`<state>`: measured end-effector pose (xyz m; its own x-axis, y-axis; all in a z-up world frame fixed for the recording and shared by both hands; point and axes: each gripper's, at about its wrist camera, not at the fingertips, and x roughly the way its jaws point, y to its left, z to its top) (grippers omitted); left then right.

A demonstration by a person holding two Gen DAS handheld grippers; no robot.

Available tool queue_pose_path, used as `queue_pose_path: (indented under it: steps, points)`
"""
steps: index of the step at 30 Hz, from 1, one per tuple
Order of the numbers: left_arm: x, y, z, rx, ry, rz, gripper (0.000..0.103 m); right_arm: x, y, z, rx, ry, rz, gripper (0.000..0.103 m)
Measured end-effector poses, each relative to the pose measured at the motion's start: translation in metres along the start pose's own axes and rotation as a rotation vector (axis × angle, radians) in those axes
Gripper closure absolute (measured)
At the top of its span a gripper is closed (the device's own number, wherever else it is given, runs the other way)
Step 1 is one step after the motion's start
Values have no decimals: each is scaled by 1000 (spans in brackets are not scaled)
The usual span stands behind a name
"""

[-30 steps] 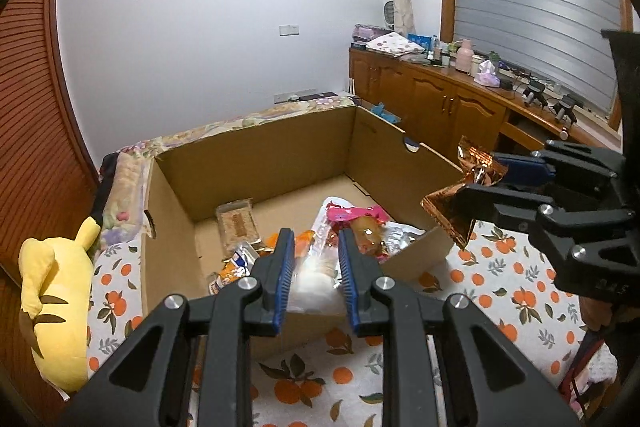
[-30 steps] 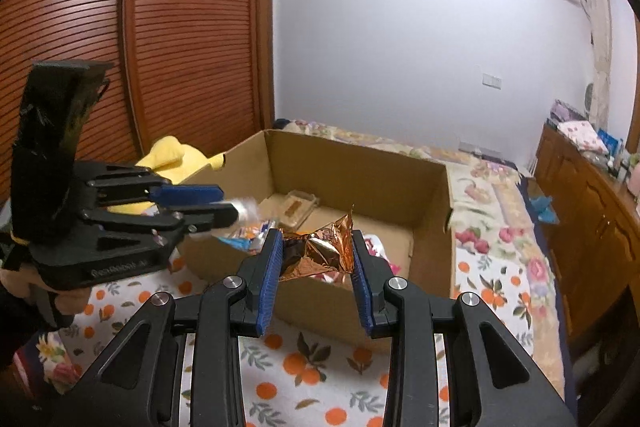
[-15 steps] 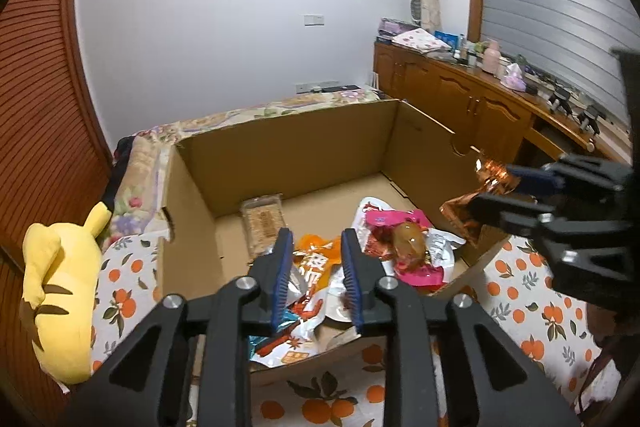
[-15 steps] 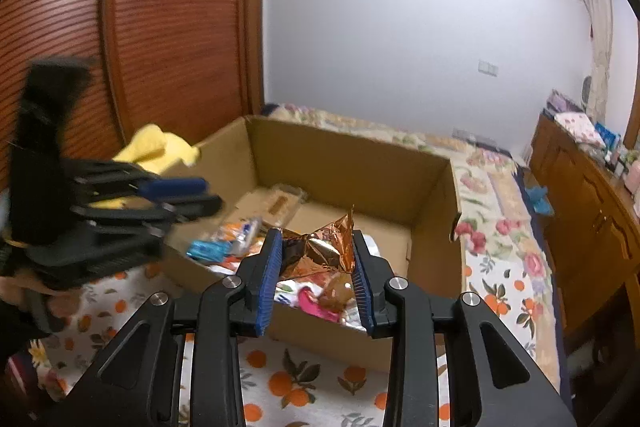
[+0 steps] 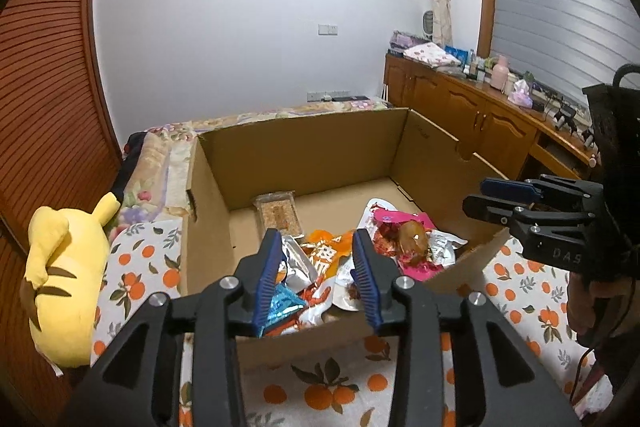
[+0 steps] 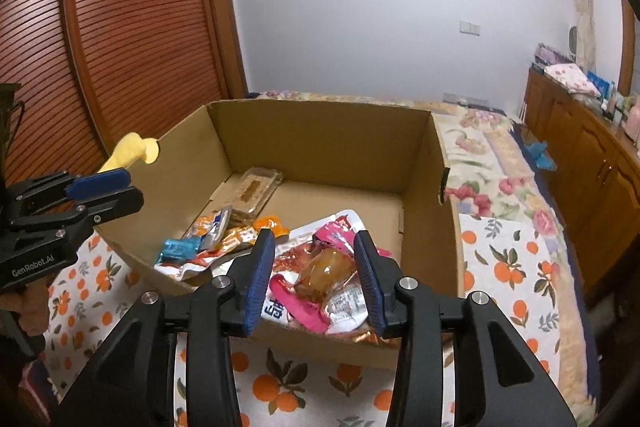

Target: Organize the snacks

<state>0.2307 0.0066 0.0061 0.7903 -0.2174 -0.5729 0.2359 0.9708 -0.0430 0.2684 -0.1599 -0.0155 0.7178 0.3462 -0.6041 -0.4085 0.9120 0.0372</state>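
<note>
An open cardboard box (image 5: 304, 147) (image 6: 320, 139) stands on a bed and holds a pile of snack packets (image 5: 336, 259) (image 6: 280, 251) at its near end. A clear tray of biscuits (image 5: 278, 213) (image 6: 256, 189) lies deeper inside. My left gripper (image 5: 316, 267) is open and empty, above the box's near rim; it also shows in the right wrist view (image 6: 108, 187). My right gripper (image 6: 314, 267) is open and empty over a pink packet and a brown wrapped snack (image 6: 326, 269); it shows at the right in the left wrist view (image 5: 492, 193).
The bed sheet (image 5: 320, 387) has an orange-fruit print. A yellow plush toy (image 5: 64, 279) lies left of the box. A wooden cabinet (image 5: 480, 123) with clutter on top runs along the right wall. Slatted wooden doors (image 6: 100, 47) stand to the left.
The left gripper dropped its clear packet into the box and the right gripper let go of the copper foil packet. Both jaws have opened wide and moved in over the box.
</note>
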Motion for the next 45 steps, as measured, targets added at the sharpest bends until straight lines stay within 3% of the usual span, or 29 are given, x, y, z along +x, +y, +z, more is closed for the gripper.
queue_pose_path:
  steps: [5, 7, 18, 23, 27, 34, 39, 42, 45]
  points:
    - [-29, -4, -8, -9, -32, 15, 62, -29, 10, -9, -6, -37, 11, 62]
    - [-42, -7, -11, -14, -55, 12, 55, -44, 15, -12, -4, -58, 18, 62]
    - [-93, -18, -28, -18, -97, 27, 50, -108, 32, -18, 20, -169, 25, 53]
    - [-111, -23, -36, -23, -121, 45, 47, -121, 34, -25, 24, -188, 3, 51]
    - [-121, -29, -41, -5, -144, 74, 32, -128, 39, -33, 12, -200, -24, 47]
    - [-137, -36, -50, -9, -169, 75, 25, -133, 45, -48, 15, -207, -50, 44]
    - [-143, -38, -55, -27, -184, 88, 24, -140, 50, -55, 4, -232, -84, 31]
    - [-147, -38, -58, -41, -200, 104, 8, -142, 52, -59, 10, -244, -103, 21]
    - [-149, -40, -62, -44, -202, 117, 6, -143, 52, -63, 19, -248, -122, 14]
